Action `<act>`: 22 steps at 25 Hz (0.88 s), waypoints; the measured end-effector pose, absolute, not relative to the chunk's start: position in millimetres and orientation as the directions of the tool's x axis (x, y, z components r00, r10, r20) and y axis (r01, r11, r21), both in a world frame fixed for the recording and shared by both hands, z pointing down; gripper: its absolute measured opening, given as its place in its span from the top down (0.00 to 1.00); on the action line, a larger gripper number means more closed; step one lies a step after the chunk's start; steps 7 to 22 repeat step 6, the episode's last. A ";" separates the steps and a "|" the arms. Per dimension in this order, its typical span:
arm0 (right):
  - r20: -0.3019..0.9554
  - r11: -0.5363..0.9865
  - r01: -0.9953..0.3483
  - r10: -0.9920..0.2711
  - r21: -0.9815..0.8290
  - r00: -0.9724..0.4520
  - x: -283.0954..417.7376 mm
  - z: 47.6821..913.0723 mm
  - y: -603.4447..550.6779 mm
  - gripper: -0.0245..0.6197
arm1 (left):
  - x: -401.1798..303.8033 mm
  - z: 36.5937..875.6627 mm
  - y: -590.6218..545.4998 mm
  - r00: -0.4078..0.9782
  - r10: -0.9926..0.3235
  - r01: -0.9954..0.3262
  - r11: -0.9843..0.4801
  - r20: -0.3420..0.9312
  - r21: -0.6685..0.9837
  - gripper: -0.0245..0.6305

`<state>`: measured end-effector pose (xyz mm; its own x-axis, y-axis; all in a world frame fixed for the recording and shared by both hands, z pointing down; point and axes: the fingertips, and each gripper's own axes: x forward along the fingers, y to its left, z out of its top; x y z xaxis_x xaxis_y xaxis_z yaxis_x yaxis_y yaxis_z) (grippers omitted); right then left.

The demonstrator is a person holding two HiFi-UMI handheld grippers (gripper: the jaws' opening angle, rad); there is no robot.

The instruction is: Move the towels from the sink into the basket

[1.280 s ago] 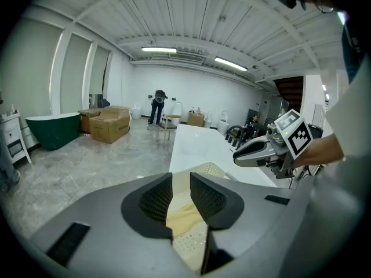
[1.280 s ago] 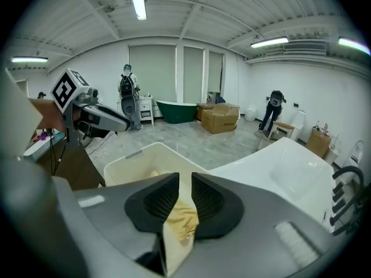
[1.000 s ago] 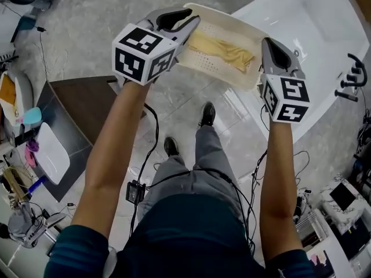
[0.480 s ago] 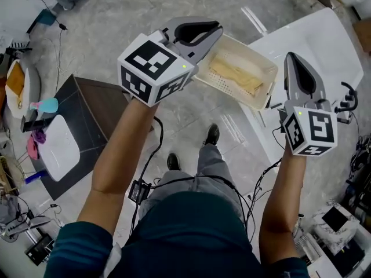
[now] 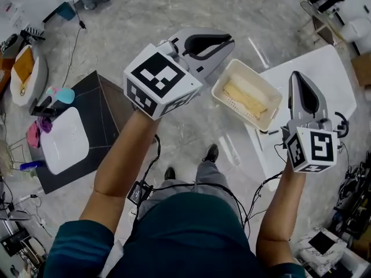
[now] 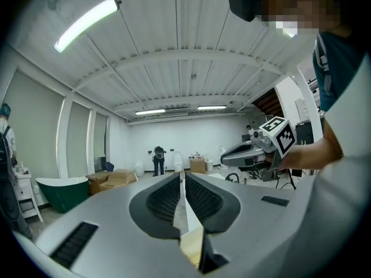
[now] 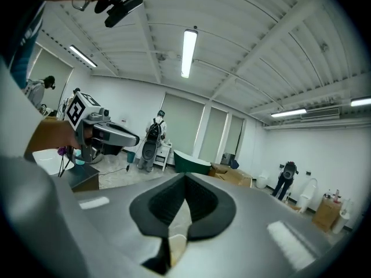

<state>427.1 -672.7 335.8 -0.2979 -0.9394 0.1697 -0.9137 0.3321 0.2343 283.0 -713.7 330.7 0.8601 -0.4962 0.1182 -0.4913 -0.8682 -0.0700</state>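
A cream plastic basket (image 5: 272, 100) stands on the floor beside the white sink (image 5: 324, 74). Folded beige towels (image 5: 246, 97) lie inside it. My left gripper (image 5: 229, 39) is held high, up and to the left of the basket. Its jaws are drawn together to a thin slit with nothing between them (image 6: 183, 181). My right gripper (image 5: 297, 79) hangs over the sink's edge, right of the basket. It is shut and empty (image 7: 185, 181). Both gripper views look out across the room, not at the towels. The inside of the sink is not visible.
A dark mat (image 5: 98, 114) with a white flat object (image 5: 64, 139) lies on the floor at left, among cables and clutter. A black faucet (image 5: 342, 123) sits at the sink's right. The person's feet (image 5: 210, 153) stand near the basket. People stand in the far room.
Both grippers have risen and drawn back from the basket, which now looks smaller and farther. The left gripper no longer overlaps the basket's rim. The towels stay in the basket.
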 end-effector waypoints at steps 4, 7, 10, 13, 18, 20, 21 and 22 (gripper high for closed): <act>0.152 0.354 -0.899 -0.934 0.258 -0.325 392.2 310.4 -661.0 0.95 | 251.6 303.0 -697.5 0.855 -0.511 -0.503 -0.859 0.088 -0.095 0.91; 0.146 0.364 -0.891 -0.930 0.269 -0.336 373.6 298.8 -653.4 0.95 | 235.4 291.1 -687.0 0.855 -0.513 -0.506 -0.857 0.076 -0.101 0.91; 0.146 0.364 -0.891 -0.930 0.269 -0.336 373.6 298.8 -653.4 0.95 | 235.4 291.1 -687.0 0.855 -0.513 -0.506 -0.857 0.076 -0.101 0.91; 0.146 0.364 -0.891 -0.930 0.269 -0.336 373.6 298.8 -653.4 0.95 | 235.4 291.1 -687.0 0.855 -0.513 -0.506 -0.857 0.076 -0.101 0.91; 0.146 0.364 -0.891 -0.930 0.269 -0.336 373.6 298.8 -653.4 0.95 | 235.4 291.1 -687.0 0.855 -0.513 -0.506 -0.857 0.076 -0.101 0.91; 0.146 0.364 -0.891 -0.930 0.269 -0.336 373.6 298.8 -653.4 0.95 | 235.4 291.1 -687.0 0.855 -0.513 -0.506 -0.857 0.076 -0.101 0.91; 0.146 0.364 -0.891 -0.930 0.269 -0.336 373.6 298.8 -653.4 0.95 | 235.4 291.1 -687.0 0.855 -0.513 -0.506 -0.857 0.076 -0.101 0.91; 0.146 0.364 -0.891 -0.930 0.269 -0.336 373.6 298.8 -653.4 0.95 | 235.4 291.1 -687.0 0.855 -0.513 -0.506 -0.857 0.076 -0.101 0.91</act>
